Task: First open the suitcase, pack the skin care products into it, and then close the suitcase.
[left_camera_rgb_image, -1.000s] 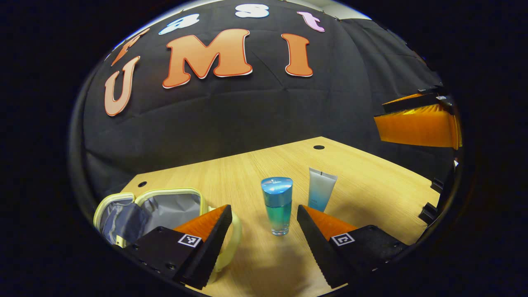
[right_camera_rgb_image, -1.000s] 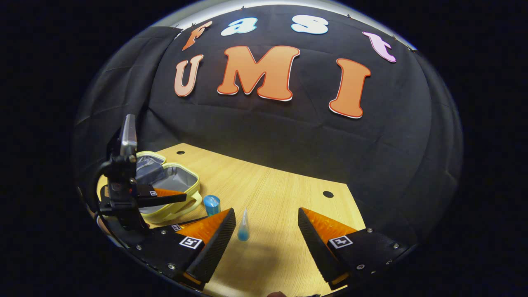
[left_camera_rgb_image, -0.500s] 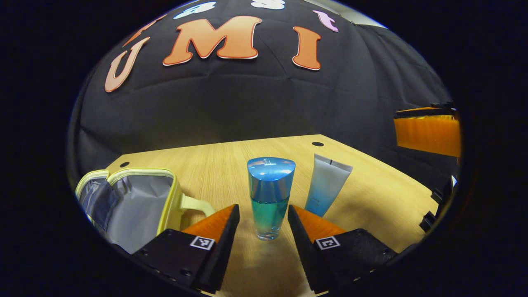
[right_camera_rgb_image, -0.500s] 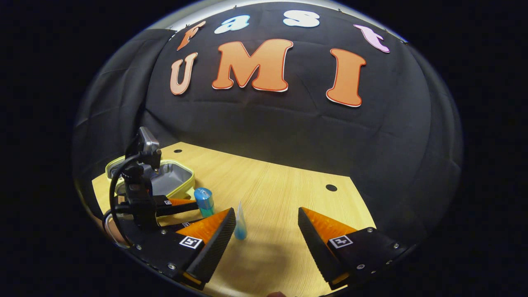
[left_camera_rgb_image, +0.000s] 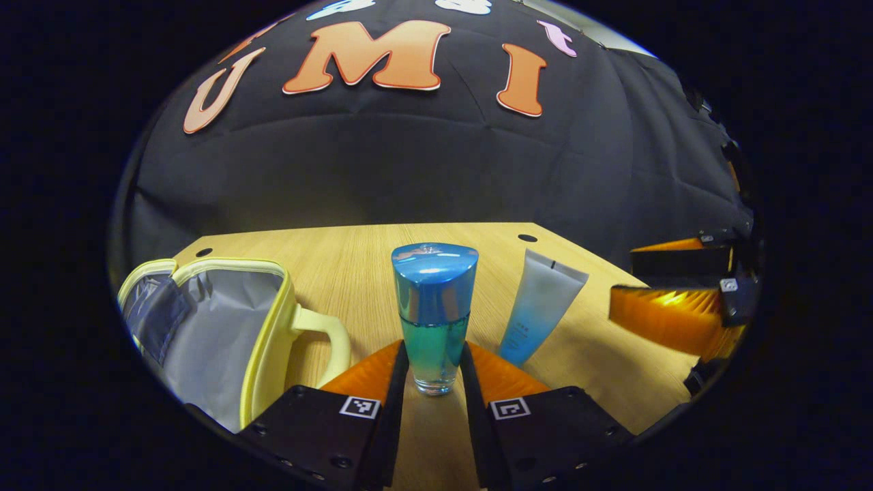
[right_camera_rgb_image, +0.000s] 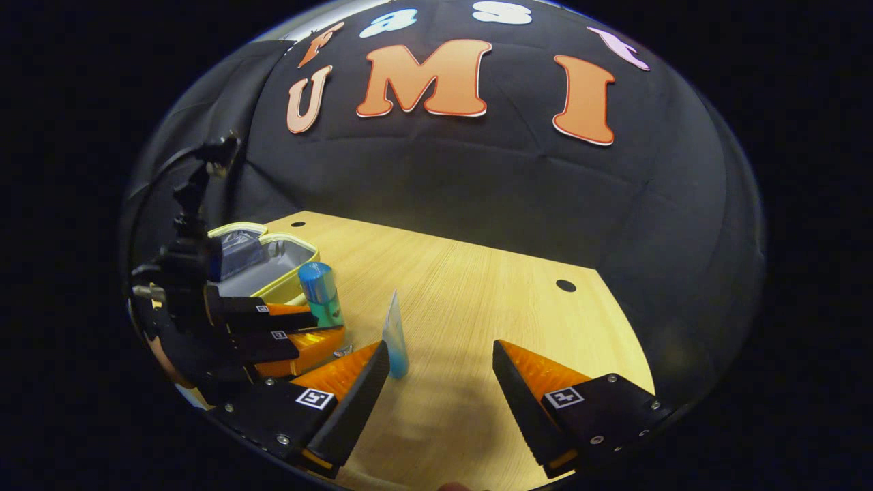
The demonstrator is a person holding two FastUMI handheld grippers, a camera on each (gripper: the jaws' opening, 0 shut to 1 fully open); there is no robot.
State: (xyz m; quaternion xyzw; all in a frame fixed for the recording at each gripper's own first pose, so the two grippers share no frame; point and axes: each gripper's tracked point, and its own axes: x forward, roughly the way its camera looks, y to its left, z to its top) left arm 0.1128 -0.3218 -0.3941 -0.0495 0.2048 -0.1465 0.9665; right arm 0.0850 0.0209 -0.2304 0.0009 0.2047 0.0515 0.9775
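In the left gripper view, the left gripper (left_camera_rgb_image: 434, 372) sits at the bottom centre of the frame, its two ridged, wedge-shaped fingers drawn in narrow against the lower sides of a bottle (left_camera_rgb_image: 434, 314); they appear to press on it, though the exact contact is hard to make out. The bottle stands upright on the wooden table (left_camera_rgb_image: 361, 262), a clear glassy body with blue-green liquid and a glossy, rounded blue cap. Just right of it and a little farther back stands one soft plastic tube (left_camera_rgb_image: 539, 316), flat and crimped at the top, fading from pale grey to blue below. At the lower left lies one suitcase (left_camera_rgb_image: 204, 327), a small soft case with a pale yellow rim and looped handle, open, its grey fabric lining showing; its near edge is cut off by the frame. In the right gripper view, the right gripper (right_camera_rgb_image: 440, 372) is at the bottom centre with its jaws wide apart and holding nothing, the tube seen edge-on just beyond its left finger. Two round holes mark the table's far edge.
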